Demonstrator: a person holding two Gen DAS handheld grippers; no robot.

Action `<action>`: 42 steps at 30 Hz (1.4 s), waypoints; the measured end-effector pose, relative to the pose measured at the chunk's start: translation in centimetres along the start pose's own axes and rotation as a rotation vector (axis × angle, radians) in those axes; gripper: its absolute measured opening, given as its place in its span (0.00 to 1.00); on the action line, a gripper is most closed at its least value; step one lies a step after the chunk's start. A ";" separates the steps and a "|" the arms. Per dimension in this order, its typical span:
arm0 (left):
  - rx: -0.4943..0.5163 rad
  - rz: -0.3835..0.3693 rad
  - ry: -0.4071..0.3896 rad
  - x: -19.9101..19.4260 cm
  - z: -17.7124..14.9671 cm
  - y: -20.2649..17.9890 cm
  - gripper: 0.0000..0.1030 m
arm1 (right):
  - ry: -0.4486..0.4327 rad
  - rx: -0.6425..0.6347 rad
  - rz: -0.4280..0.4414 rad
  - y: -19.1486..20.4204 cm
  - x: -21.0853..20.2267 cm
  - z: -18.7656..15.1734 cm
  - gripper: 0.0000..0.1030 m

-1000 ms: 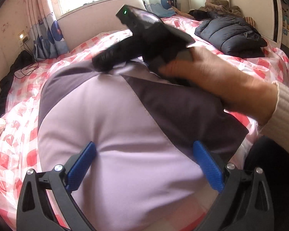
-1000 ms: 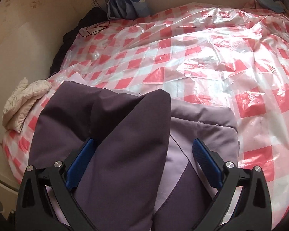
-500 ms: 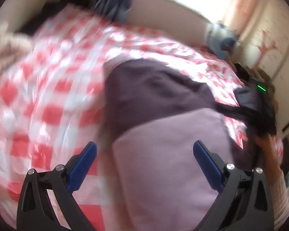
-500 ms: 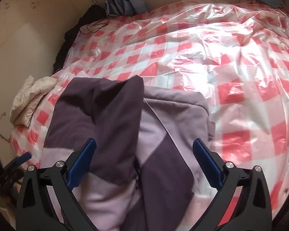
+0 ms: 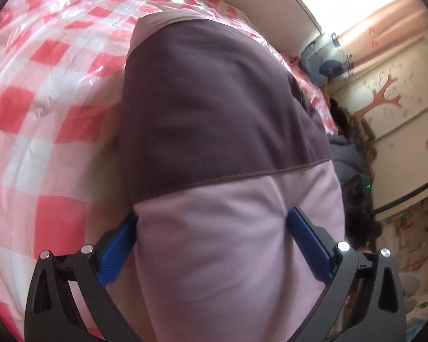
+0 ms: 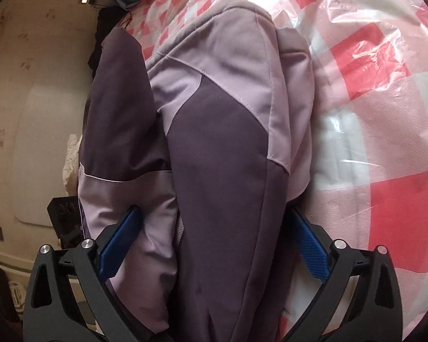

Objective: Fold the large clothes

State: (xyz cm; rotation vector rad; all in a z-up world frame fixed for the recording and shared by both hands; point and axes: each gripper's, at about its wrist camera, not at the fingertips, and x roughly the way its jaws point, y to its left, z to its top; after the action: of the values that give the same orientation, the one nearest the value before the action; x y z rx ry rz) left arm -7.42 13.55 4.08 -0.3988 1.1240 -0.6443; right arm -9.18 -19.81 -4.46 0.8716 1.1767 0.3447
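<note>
A folded two-tone jacket, dark purple and pale lilac [image 5: 214,99], lies as a thick bundle on the bed. In the left wrist view its lilac end fills the gap between the blue pads of my left gripper [image 5: 211,228], whose jaws stand wide apart on either side of it. Seen from the right wrist, the other end of the jacket [image 6: 222,142], with a sleeve folded along it, sits between the spread pads of my right gripper [image 6: 214,222]. Both grippers are open and straddle the bundle from opposite ends.
A red and white checked plastic sheet [image 5: 42,114] [image 6: 385,114] covers the bed. A headboard [image 5: 271,8] and a wall with a tree decal [image 5: 385,97] lie beyond. A dark coat [image 5: 348,154] lies at the far side, a cream garment [image 6: 71,165] by the wall.
Both grippers swung round and moved in on the bundle's ends. The jacket now fills the gap between each pair of fingers. The hand and right gripper left the left view's centre.
</note>
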 end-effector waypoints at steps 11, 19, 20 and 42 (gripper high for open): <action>0.101 0.075 -0.123 -2.6 -0.3 -2.6 0.91 | 0.033 0.016 0.312 1.7 0.3 -1.6 0.94; 0.254 0.149 -0.329 -8.5 2.9 -6.5 0.79 | 0.033 -0.302 0.360 13.5 0.3 2.6 0.94; 0.266 0.160 -0.315 -8.1 3.2 -6.6 0.77 | 0.057 -0.333 0.295 13.8 2.1 2.7 0.94; -0.027 0.193 -0.178 -1.3 7.2 5.4 0.90 | 0.082 -0.479 0.147 19.8 4.6 0.1 0.94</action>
State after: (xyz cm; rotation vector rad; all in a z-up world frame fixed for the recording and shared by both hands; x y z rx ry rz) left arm 0.32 18.38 4.57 -0.3588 0.9878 -0.4162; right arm -3.53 -4.27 7.28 0.5268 1.0440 0.7541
